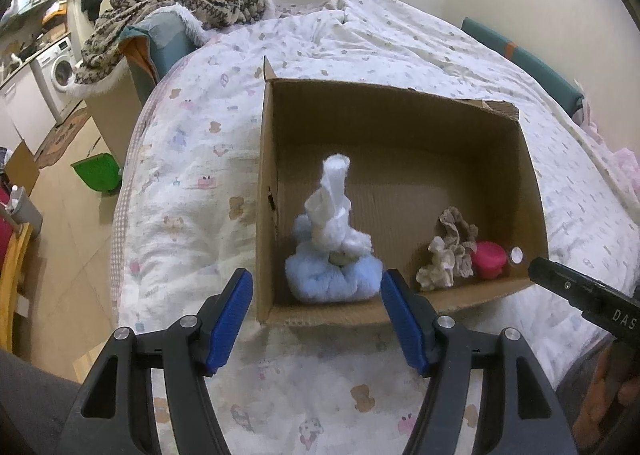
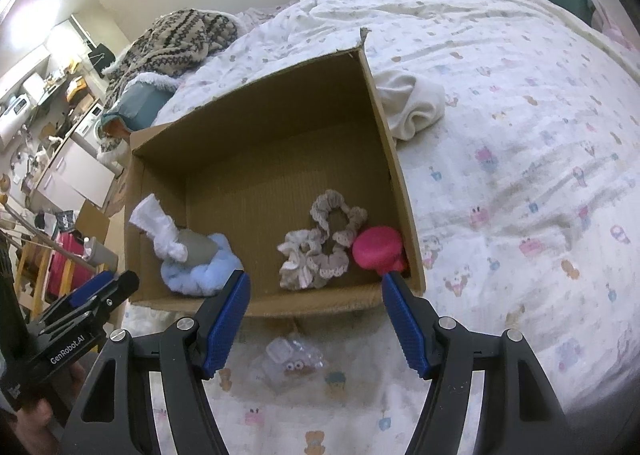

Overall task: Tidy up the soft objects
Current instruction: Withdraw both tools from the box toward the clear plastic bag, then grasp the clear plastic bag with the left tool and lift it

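Observation:
An open cardboard box [image 1: 400,143] [image 2: 256,127] sits on the bed. Inside lie a light blue fluffy bundle [image 1: 332,279] [image 2: 200,271] with a white knotted cloth [image 1: 332,211] [image 2: 160,231] on it, two frilly beige scrunchies [image 1: 448,251] [image 2: 320,247] and a pink soft object [image 1: 490,259] [image 2: 378,247]. My left gripper [image 1: 316,319] is open and empty just before the box's near wall. My right gripper [image 2: 314,319] is open and empty at the near wall; it shows in the left wrist view [image 1: 580,291]. A clear plastic packet [image 2: 294,359] lies under it.
A cream rolled cloth [image 2: 412,103] lies on the bed beside the box's right wall. A patterned knit blanket [image 1: 176,3] [image 2: 172,39] is draped at the bed's far left. A green bin [image 1: 98,171] stands on the floor left of the bed, with a washing machine [image 1: 60,71] beyond.

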Tool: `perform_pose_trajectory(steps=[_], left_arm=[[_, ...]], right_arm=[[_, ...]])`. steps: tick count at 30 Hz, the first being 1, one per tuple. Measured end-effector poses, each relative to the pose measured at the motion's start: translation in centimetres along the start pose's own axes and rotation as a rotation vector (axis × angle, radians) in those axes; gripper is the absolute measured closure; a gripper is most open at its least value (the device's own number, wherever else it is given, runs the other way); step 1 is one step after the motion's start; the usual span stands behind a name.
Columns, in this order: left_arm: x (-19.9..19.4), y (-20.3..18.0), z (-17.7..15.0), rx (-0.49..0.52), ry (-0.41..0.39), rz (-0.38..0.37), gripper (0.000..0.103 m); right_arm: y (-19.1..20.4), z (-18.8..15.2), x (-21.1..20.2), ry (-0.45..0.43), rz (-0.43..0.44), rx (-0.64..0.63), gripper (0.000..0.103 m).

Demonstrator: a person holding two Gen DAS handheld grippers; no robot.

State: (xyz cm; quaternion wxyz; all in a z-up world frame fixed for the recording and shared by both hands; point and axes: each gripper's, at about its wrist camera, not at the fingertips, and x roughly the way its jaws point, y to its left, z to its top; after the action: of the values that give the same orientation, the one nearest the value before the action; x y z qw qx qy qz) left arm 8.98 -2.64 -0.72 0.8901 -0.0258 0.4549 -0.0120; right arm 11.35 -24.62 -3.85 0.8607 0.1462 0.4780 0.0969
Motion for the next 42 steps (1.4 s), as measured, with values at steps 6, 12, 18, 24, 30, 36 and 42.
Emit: perform_pose_trajectory(steps=[6, 12, 18, 24, 30, 36, 42], left_arm=[[-0.4, -0.3, -1.3, -0.014, 0.019, -0.009, 0.039], [-0.2, -0.7, -2.8, -0.028, 0.062, -0.034, 0.039], [2.2, -2.3, -4.8, -0.01, 0.196, -0.103, 0.039], [5.0, -6.4, -6.4, 0.108, 0.283, -0.175, 0.039], [7.6, -9.5, -7.2, 0.138, 0.319, -0.201, 0.039], [9.3, -11.2, -7.5, 0.171, 0.333, -0.186, 0.05], [8.8, -10.6, -7.7, 0.171, 0.36, -0.22, 0.094]], right_arm=[[-0.1, -1.4, 0.0, 0.035, 0.007, 0.026, 0.031], [-1.3, -2.7, -0.1, 0.071, 0.009, 0.107, 0.031], [-3.4, -3.5, 0.3, 0.11, -0.027, 0.195, 0.031], [-5.4, -3.8, 0.8, 0.137, -0.031, 0.294, 0.031], [-6.4, -4.0, 1.0, 0.151, -0.019, 0.338, 0.031], [-6.6, -3.8, 1.4, 0.168, -0.01, 0.364, 0.031], [-6.5, -3.8, 1.7, 0.174, -0.005, 0.366, 0.031]])
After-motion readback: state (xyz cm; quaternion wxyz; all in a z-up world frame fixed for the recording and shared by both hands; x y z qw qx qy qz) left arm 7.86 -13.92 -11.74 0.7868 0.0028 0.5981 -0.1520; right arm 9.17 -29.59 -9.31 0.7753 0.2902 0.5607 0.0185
